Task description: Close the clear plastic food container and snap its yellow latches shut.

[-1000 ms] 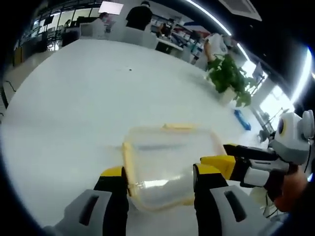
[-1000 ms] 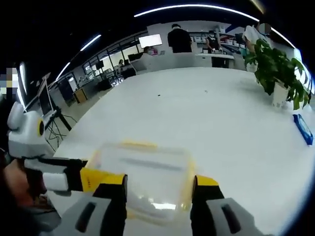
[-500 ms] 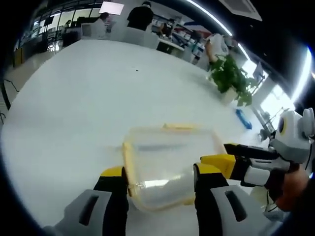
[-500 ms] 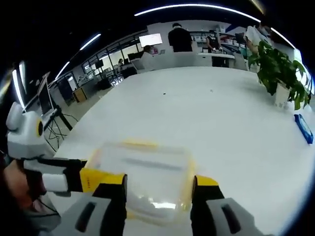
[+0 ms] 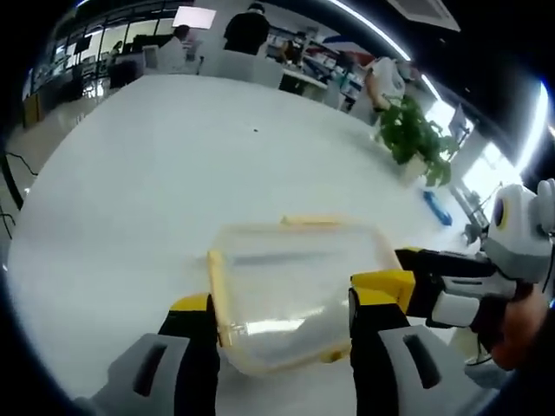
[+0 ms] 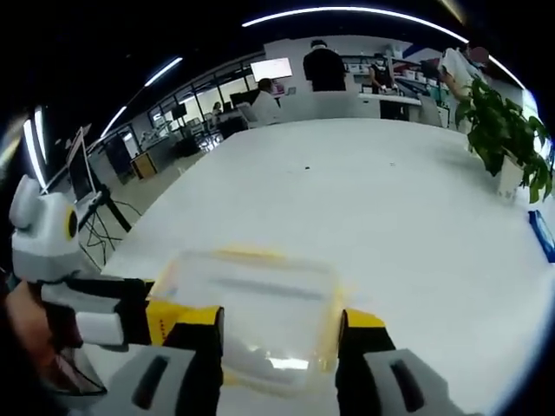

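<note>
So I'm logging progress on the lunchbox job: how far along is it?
Done: the lid lies on the clear container on the white table. In hand: the left gripper and right gripper each have the container's near edge between their open jaws. Left: whether the yellow latches are snapped isn't clear.

1 container [image 5: 295,290], 2 claws [image 5: 282,316], 1 plant [image 5: 414,139]

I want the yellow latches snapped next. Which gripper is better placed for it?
Hard to call; a slight lean to the right gripper. Both straddle the near end of the container, lid already on. In the left gripper view, the right gripper's jaw tip sits by the container's side edge, near a latch there.
</note>
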